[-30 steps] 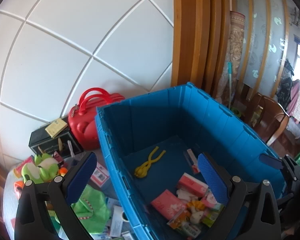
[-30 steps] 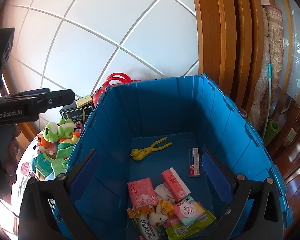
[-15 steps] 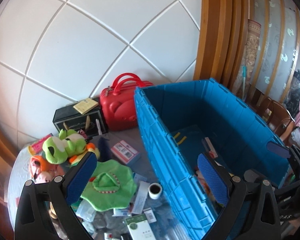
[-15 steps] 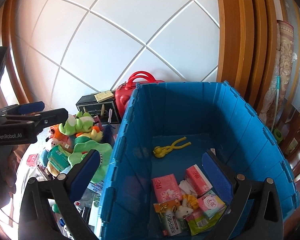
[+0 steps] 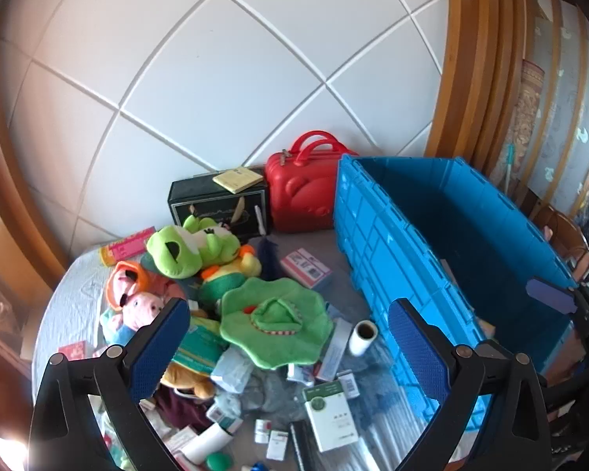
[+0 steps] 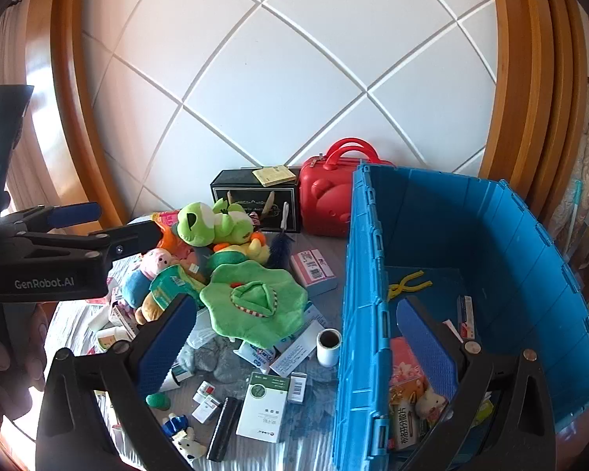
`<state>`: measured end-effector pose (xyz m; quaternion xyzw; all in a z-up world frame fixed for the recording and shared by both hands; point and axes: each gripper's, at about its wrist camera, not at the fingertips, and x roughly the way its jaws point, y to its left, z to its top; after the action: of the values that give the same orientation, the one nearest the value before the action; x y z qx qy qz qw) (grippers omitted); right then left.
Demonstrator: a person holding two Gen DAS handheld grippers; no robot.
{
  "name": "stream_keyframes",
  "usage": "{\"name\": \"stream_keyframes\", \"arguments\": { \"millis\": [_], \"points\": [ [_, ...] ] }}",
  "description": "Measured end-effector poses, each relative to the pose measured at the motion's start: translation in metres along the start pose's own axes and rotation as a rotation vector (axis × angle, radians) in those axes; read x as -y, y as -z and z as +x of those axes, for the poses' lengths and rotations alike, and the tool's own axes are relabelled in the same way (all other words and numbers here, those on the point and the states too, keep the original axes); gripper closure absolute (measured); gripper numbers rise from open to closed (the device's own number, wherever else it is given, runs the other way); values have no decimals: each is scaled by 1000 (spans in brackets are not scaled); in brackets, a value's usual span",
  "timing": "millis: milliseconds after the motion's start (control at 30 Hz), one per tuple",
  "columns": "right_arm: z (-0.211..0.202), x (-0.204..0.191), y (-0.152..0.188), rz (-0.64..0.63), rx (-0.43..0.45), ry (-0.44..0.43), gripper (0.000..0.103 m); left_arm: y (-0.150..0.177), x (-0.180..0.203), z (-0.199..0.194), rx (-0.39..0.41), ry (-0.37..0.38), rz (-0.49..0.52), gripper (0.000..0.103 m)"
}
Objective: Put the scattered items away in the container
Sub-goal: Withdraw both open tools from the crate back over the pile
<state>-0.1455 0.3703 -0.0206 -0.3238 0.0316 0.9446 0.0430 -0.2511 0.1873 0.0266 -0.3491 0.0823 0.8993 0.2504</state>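
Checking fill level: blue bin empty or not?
Not empty. The blue bin holds packets and yellow tongs on its floor.

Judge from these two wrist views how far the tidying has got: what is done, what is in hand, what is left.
Done: the blue crate already holds a few things, among them a yellow clip and pink packets. In hand: nothing; the left tool and right tool are both open and empty. Left: most of it, including the green frog plush, green hat, white roll and small boxes.
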Motion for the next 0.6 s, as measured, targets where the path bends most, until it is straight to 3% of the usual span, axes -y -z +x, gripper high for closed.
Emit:
{"name": "stream_keyframes", "arguments": {
  "millis": [600],
  "points": [
    [4, -112, 28, -59, -40, -79, 0, 82, -119, -35, -99, -116, -132, 1]
  ]
}}
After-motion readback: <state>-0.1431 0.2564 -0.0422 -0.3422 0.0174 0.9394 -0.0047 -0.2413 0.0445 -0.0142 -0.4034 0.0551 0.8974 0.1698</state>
